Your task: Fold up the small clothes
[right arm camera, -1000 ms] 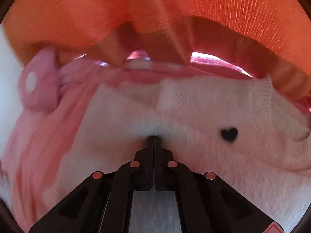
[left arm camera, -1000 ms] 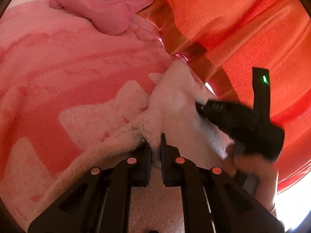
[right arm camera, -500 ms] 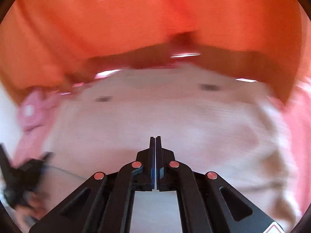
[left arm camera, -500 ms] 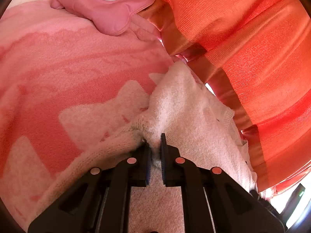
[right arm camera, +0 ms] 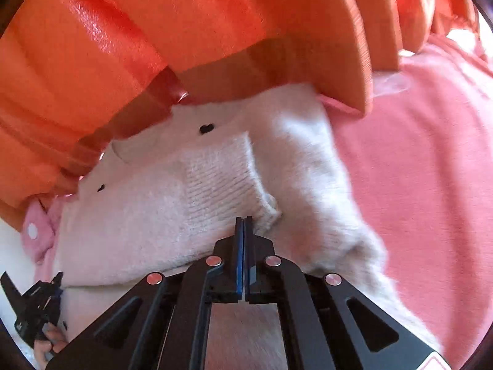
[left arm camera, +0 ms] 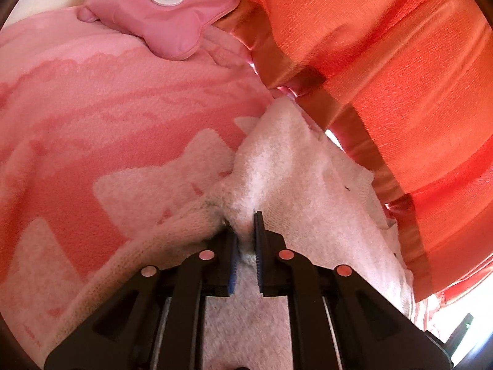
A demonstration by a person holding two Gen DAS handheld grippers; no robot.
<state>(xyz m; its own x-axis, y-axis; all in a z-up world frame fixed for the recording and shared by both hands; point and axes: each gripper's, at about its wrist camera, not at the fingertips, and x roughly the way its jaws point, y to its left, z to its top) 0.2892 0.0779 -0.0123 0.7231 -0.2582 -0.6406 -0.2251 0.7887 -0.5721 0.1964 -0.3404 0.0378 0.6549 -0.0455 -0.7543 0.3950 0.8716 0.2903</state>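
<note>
The sweater [left arm camera: 295,166], white and fuzzy, lies on the pink blanket [left arm camera: 107,108] along the edge that runs under the orange curtain [left arm camera: 385,61]. The curtain's hem hangs over the sweater's far side.

The left claw [left arm camera: 245,228] pinches a raised ridge of the sweater's near edge. The fabric is bunched between its two pads and rises from there toward the curtain. In the right wrist view this same claw [right arm camera: 34,302] sits at the sweater's left end, with a hand [right arm camera: 46,342] around its grip.

The right claw [right arm camera: 244,220] hovers over the middle of the sweater. Its jaws are all but pressed together, with only a hairline slit between them. They have just been easing apart, and nothing is caught between them. The ribbed cuff [right arm camera: 222,178] of a sleeve folded across the body lies just beyond its tips, and its corner is just to the right of them. Whether the tips touch the knit I cannot tell. Two black buttons [right arm camera: 206,128] show on the body past the sleeve.

A pink pouch [left arm camera: 172,21] with a white disc rests at the blanket's far corner, well apart from both claws.
</note>
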